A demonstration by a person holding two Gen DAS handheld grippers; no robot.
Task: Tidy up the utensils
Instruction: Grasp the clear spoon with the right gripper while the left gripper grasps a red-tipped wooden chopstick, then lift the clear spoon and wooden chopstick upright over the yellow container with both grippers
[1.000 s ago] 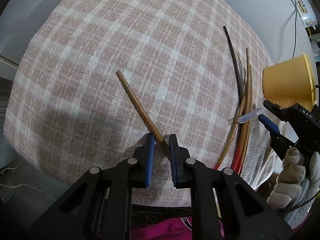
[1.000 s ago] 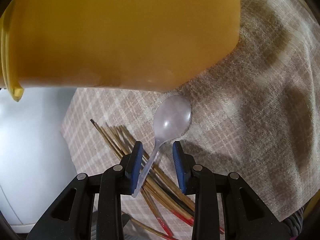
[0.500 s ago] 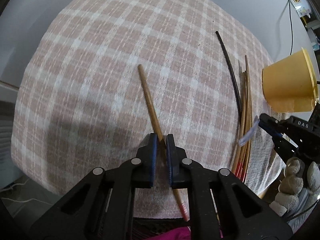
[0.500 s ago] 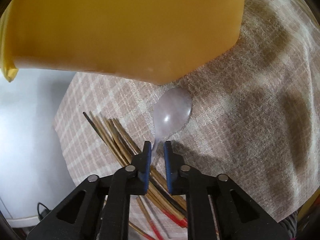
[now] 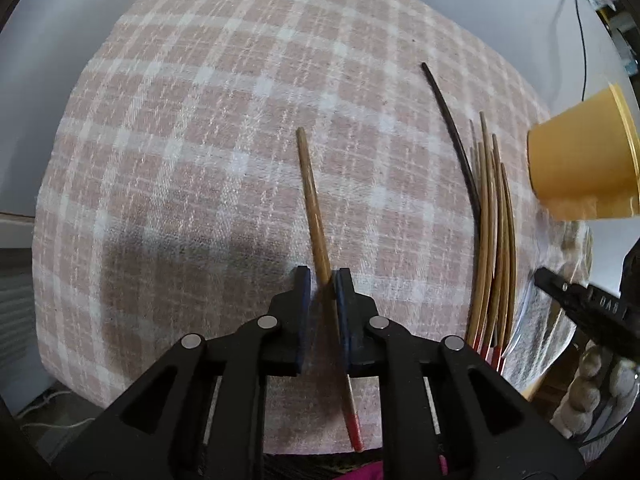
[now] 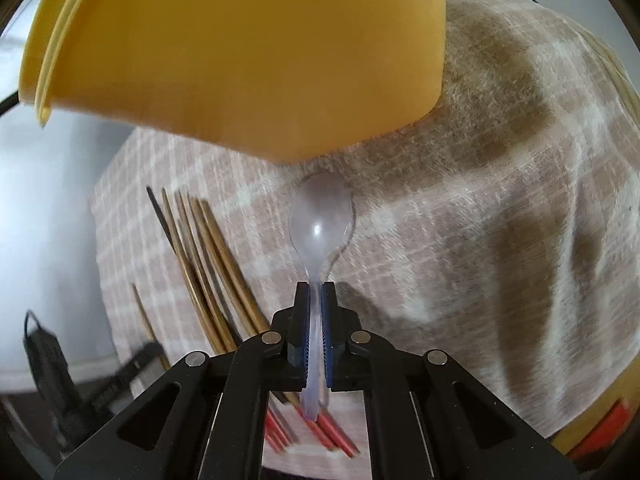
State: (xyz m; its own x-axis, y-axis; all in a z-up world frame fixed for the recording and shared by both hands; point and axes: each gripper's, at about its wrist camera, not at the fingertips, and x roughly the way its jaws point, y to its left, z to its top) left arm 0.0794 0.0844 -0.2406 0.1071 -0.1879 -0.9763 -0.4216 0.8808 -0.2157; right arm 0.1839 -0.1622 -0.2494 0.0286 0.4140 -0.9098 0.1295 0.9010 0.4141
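A: What does the left gripper [image 5: 323, 280] have?

B: A single bamboo chopstick [image 5: 316, 216], tan and slender with a red-painted near end. It runs between the blue pads. The jaws are easing apart, though the right pad looks to touch the stick.

A: And the rest of the chopsticks?

B: A bundle of chopsticks [image 5: 494, 240] lies to the right on the table, laid side by side, the same tan bamboo with red tips toward the near edge. One thin black chopstick [image 5: 450, 120] lies at the left of the bundle, reaching farther back.

A: The surface?

B: A woven cloth [image 5: 208, 128], pink and white check, coarse in texture.

A: The right gripper [image 6: 315, 292]?

B: Clenched on a translucent plastic spoon [image 6: 320, 220]. The handle is pinched between the pads, and the oval bowl points away, toward the base of a yellow plastic cup [image 6: 248, 56]. The cup is smooth, tapered, with a ridged rim, standing at the right of the bundle.
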